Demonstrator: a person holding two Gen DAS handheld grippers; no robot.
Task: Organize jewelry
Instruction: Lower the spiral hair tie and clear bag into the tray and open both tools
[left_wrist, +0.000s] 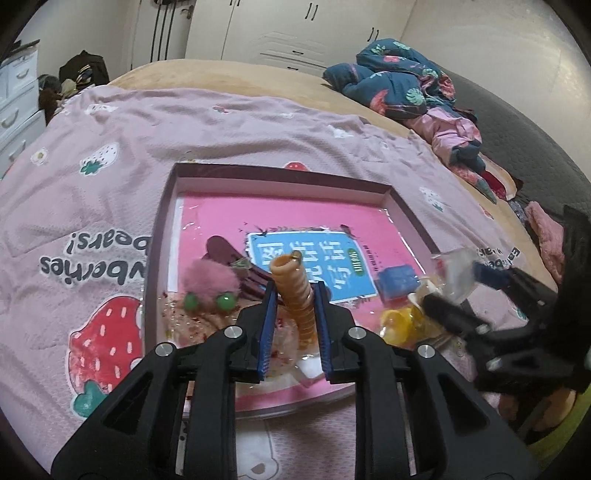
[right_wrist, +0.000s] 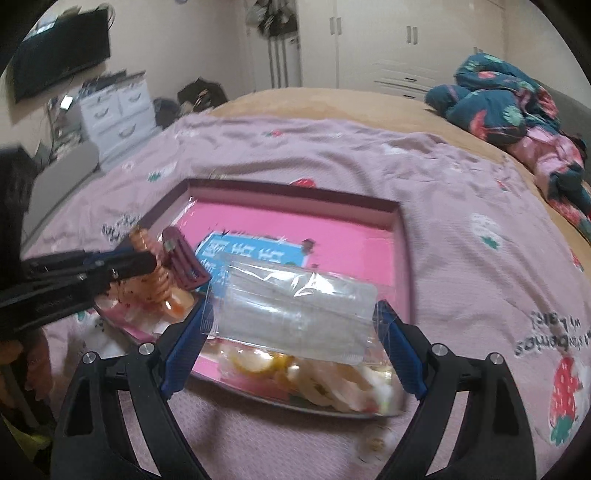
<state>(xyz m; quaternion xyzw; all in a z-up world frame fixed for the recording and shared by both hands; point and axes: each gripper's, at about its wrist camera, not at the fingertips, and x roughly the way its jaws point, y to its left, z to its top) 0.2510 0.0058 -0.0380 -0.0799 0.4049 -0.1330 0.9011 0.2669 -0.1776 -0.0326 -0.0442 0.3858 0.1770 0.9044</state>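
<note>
A shallow pink box (left_wrist: 280, 177) lies on the bed with hair accessories in it. My left gripper (left_wrist: 294, 295) is shut on an orange spiral hair tie (left_wrist: 293, 286) and holds it over the box's near left part; it shows in the right wrist view too (right_wrist: 157, 275). Beside it lie a pink pompom clip with green beads (left_wrist: 210, 282) and a maroon clip (left_wrist: 229, 251). My right gripper (right_wrist: 295, 314) holds a clear plastic packet (right_wrist: 295, 306) between its wide-set fingers, over yellow and white items (right_wrist: 266, 363) at the box's near edge.
The box (right_wrist: 400, 236) rests on a pink strawberry-print blanket (left_wrist: 92, 177). A blue label (left_wrist: 314, 258) lies on the box floor. A heap of blue and pink clothes (left_wrist: 413, 92) sits at the far right of the bed. White drawers (right_wrist: 118, 110) stand at the left.
</note>
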